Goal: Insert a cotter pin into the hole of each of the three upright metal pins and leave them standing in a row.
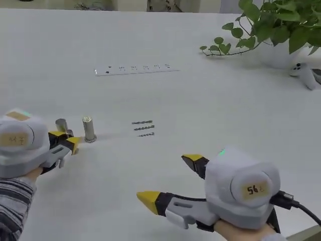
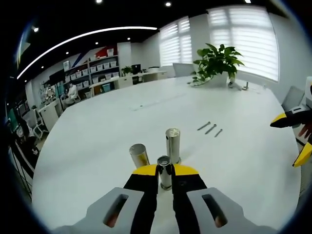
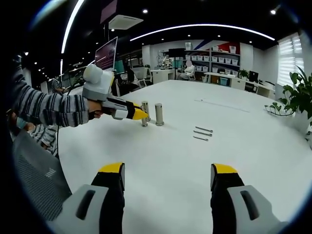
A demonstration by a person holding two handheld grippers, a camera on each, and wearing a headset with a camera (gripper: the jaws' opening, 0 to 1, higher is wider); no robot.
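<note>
My left gripper (image 2: 165, 171) is shut on a short upright metal pin (image 2: 164, 168). Two more metal pins stand just beyond it, one shorter (image 2: 140, 155) and one taller (image 2: 173, 144); the head view shows them (image 1: 61, 125) (image 1: 89, 129) by the left gripper (image 1: 65, 143). Three thin cotter pins (image 1: 143, 128) lie side by side on the white table, to the right of the metal pins. My right gripper (image 1: 170, 179) hovers open near the table's front with nothing between its jaws. The right gripper view shows its tips (image 3: 168, 171) wide apart, well short of the cotter pins (image 3: 201, 134).
A white power strip (image 1: 135, 69) lies farther back on the table. A potted plant (image 1: 281, 25) and a white controller (image 1: 306, 73) sit at the back right. The table edge (image 1: 306, 232) runs close behind the right gripper.
</note>
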